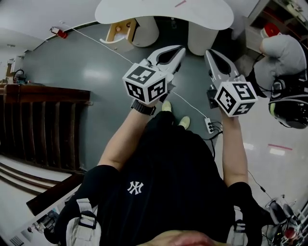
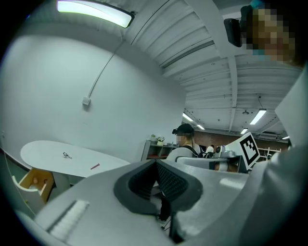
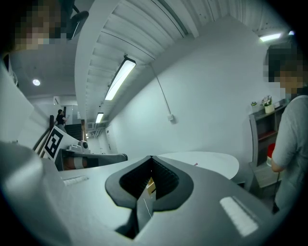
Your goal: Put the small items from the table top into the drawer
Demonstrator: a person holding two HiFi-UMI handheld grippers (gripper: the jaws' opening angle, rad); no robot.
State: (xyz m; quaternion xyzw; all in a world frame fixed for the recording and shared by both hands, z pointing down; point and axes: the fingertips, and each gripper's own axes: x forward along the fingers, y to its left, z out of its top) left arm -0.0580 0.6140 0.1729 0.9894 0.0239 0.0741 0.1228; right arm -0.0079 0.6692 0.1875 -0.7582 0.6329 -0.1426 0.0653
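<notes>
The white table (image 1: pixel 163 12) stands ahead of the person, its wooden drawer (image 1: pixel 120 31) pulled open at the left end. The left gripper (image 1: pixel 181 48) and right gripper (image 1: pixel 208 52) are held about level, well short of the table, each with jaws closed tip to tip. A red stick (image 2: pixel 95 166) lies slantwise on the top, near a small dark item (image 2: pixel 67 155).
</notes>
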